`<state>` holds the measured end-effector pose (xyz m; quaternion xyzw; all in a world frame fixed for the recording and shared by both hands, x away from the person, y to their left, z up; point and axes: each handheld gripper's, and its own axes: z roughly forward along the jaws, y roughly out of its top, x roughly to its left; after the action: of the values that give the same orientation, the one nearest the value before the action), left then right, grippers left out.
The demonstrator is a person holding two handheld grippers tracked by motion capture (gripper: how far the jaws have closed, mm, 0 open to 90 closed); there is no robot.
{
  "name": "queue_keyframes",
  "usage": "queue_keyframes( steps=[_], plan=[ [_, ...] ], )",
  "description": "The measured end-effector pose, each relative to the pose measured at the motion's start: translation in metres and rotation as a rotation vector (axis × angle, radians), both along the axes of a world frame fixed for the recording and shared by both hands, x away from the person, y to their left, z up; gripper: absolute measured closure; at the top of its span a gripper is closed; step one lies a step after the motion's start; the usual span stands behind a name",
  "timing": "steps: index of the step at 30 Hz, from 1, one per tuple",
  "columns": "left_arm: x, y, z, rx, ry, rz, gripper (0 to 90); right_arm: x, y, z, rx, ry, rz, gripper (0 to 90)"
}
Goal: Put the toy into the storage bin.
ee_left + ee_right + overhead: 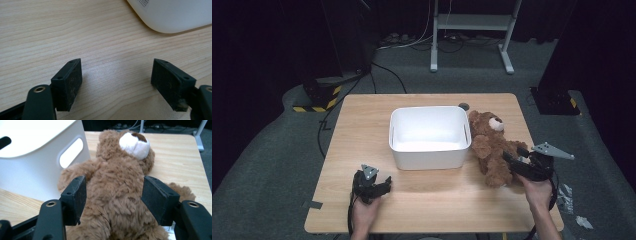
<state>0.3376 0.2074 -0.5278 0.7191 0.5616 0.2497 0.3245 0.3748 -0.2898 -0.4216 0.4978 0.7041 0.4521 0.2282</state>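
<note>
Dark room, grey carpet, wooden tabletop (362, 120). Brown teddy bear (492, 147) lay on its back just right of white bin (430, 136), touching its wall. Right tool (113, 200) straddled the bear's torso, pads (76, 197) pressing into fur: held the bear, grasp step judged under way. Left tool (117, 82) rested wide, nothing between, near bin corner. Next move judged: firmer squeeze, lift clear of rim, carry over bin. Plush, shaggy, cream muzzle, likely compressible.
</note>
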Motion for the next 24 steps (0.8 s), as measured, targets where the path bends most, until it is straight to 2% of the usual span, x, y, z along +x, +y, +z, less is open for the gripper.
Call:
queue_keyframes(
  steps=[12,17,24],
  plan=[
    [0.000,0.000,0.000,0.003,0.003,-0.003,25.0,0.010,0.003,-0.001,-0.004,0.016,0.031,38.4],
    [0.000,0.000,0.000,0.004,0.003,-0.003,25.0,0.017,-0.001,0.001,0.011,0.032,0.036,38.0],
    [0.000,0.000,0.000,0.005,0.002,-0.003,24.9,0.023,-0.002,0.006,0.014,0.025,0.031,38.5]
  ],
)
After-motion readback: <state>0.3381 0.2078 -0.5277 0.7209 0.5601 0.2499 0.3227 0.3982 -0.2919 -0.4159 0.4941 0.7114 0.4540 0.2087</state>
